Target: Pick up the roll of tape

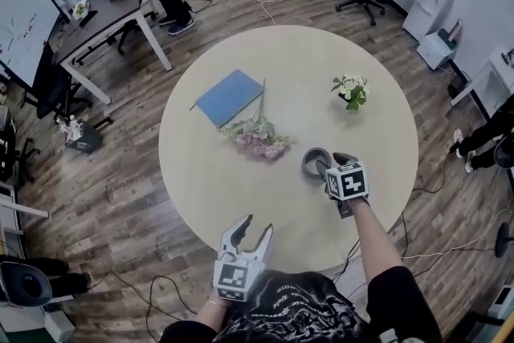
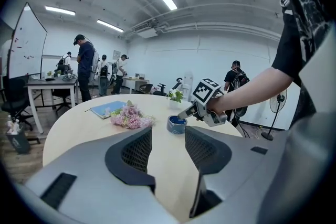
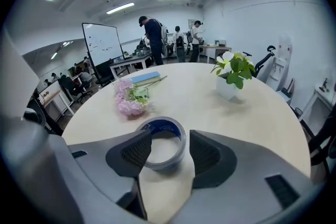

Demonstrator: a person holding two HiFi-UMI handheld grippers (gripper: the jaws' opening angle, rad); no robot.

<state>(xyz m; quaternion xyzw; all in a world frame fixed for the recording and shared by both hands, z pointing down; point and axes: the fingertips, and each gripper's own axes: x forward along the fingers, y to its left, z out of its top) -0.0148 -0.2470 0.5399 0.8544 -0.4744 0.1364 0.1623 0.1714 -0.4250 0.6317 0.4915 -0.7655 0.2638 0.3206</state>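
Observation:
The roll of tape (image 1: 314,162), grey outside with a blue inner face, lies flat on the round beige table (image 1: 209,181), right of centre. My right gripper (image 1: 332,163) reaches down to it from the near right. In the right gripper view the tape (image 3: 167,126) sits just past and partly between the fingertips of the right gripper (image 3: 169,140), which stands open; its pads do not press on the roll. My left gripper (image 1: 257,225) hovers open over the table's near edge with nothing between its fingers. In its own view, the left gripper (image 2: 168,136) faces the tape (image 2: 176,124).
A bunch of pink flowers (image 1: 259,140) lies left of the tape, with a blue notebook (image 1: 229,96) behind it. A small plant in a white pot (image 1: 351,91) stands farther back on the right. People, desks, a whiteboard and office chairs surround the table.

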